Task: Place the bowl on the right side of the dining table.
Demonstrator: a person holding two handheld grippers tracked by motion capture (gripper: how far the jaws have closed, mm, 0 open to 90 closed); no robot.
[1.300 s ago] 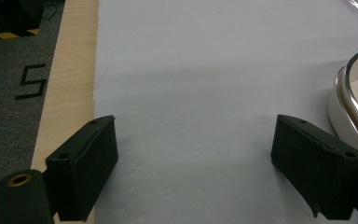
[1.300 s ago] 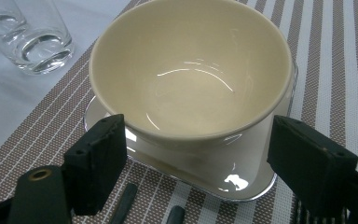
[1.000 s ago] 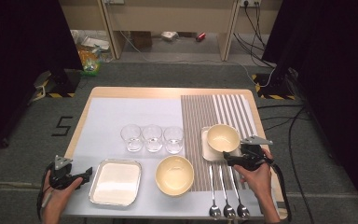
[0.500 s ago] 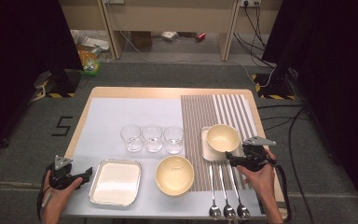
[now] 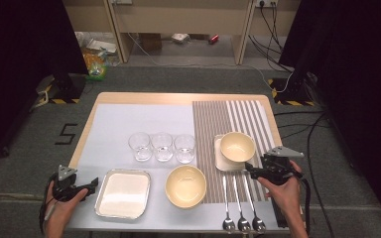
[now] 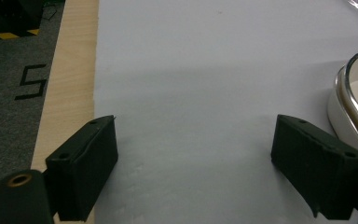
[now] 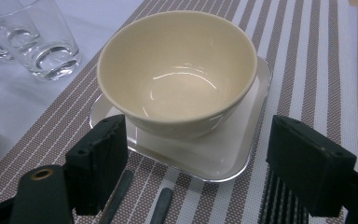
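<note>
The right hand-held gripper (image 5: 252,168) sits at the near right of the table (image 5: 178,98), on the brown-and-white striped placemat (image 5: 228,119), with its black jaws spread wide and nothing between them; they have just been opening a little further. It points at the small cream ceramic bowl (image 7: 177,70), which stands upright on a shallow square silver-rimmed white tray (image 7: 223,154). In the right gripper view the bowl and tray lie just ahead of the jaws, the tray's near edge between them but not touched by either pad.

Just beside this gripper, toward the person, three metal spoons (image 5: 240,208) lie side by side on the placemat (their dark handle ends show low in the right gripper view).

The left hand-held gripper (image 5: 92,186) rests at the near left edge of the table, jaws also wide apart over the bare pale blue-grey mat (image 6: 191,93), holding nothing. Just to its right lies a rectangular silver-rimmed white tray (image 5: 123,193), not touched.

Between the two hands stands a larger cream bowl (image 5: 185,186), and behind it three clear drinking glasses (image 5: 162,147) in a row.
</note>
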